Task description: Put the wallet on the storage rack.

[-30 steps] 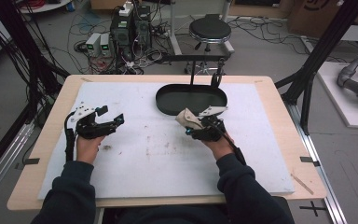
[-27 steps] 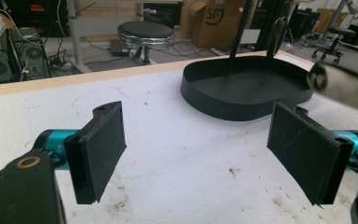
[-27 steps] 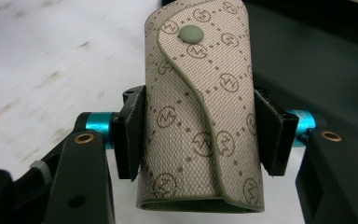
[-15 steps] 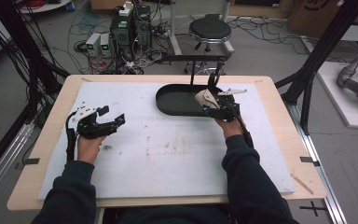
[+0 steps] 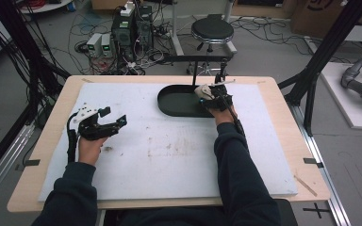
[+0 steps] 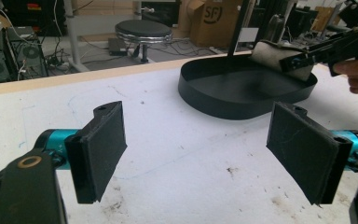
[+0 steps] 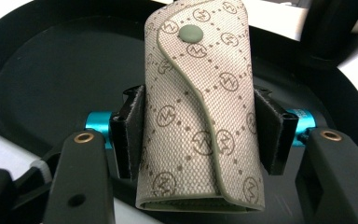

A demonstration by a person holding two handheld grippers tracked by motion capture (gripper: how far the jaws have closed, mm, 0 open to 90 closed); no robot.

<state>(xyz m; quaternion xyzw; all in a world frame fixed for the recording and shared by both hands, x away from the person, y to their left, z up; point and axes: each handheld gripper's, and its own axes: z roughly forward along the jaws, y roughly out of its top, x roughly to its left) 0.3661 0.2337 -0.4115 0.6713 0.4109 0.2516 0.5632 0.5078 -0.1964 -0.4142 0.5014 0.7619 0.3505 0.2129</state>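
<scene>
pouch (image 7: 200, 112) clamped crosswise in right gripper (image 7: 200, 135), center of right gripper view, long axis running up the frame between the pads, snap flap at the far end. black tray (image 7: 51, 79) lies directly behind and under it, so my read is the drop is straight down. left gripper (image 6: 205, 154) jaws wide apart, nothing between them, lower half of its view; tray sits upper right there, well apart.

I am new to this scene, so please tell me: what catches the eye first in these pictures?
First, the beige patterned pouch, clamped between the right gripper pads over the black oval tray at the table's far side. Next, the left gripper, open and empty, above the stained white mat.
</scene>
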